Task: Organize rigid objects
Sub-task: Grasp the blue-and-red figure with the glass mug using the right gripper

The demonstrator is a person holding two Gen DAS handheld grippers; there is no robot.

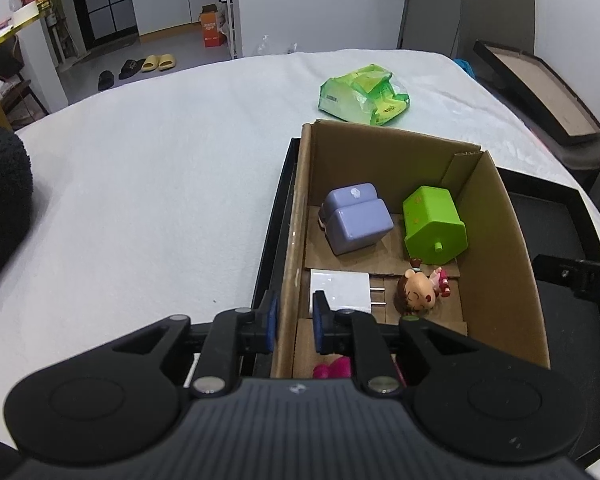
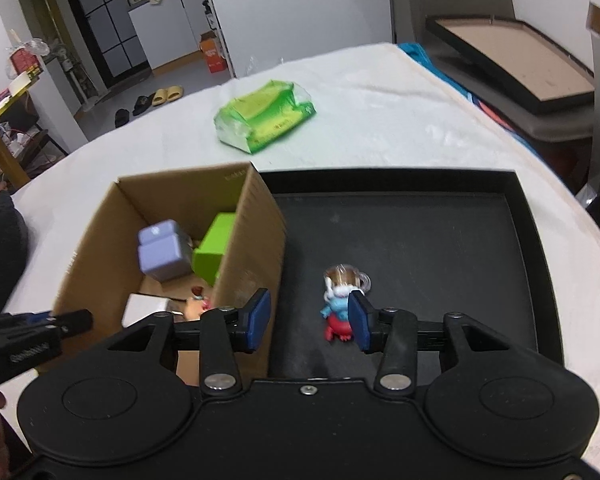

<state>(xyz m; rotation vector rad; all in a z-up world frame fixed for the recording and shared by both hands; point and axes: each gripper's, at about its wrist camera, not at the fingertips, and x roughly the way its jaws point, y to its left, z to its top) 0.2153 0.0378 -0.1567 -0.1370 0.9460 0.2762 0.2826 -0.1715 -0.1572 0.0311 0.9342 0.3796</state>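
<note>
The left gripper [image 1: 294,322] has its jaws a narrow gap apart, straddling the near left wall of the cardboard box [image 1: 496,216], one pad outside and one inside; whether the pads press on the cardboard I cannot tell, though the placing looks meant to steady the box while things go in. The right gripper [image 2: 309,321] hangs over the black tray [image 2: 532,248] with its jaws parted wider, and a small figurine [image 2: 340,308] in blue and red stands on the tray floor between them, close against the right pad; the left pad is well clear of it, so nothing is gripped. That toy is the only thing in view on the tray, and it is probably the next piece for the box. Inside the box lie a lilac block [image 1: 356,218], a green hexagonal piece [image 1: 434,224] on its side, a white charger [image 1: 340,290] and a little doll [image 1: 418,290], with something pink [image 1: 334,368] at the near end. The box's right wall stands just beside the right gripper's left pad, so there is little room that way; the tray to the right is open. Beyond, on the white-covered bed [image 1: 160,184], a green packet [image 1: 362,94] lies well apart.
</note>
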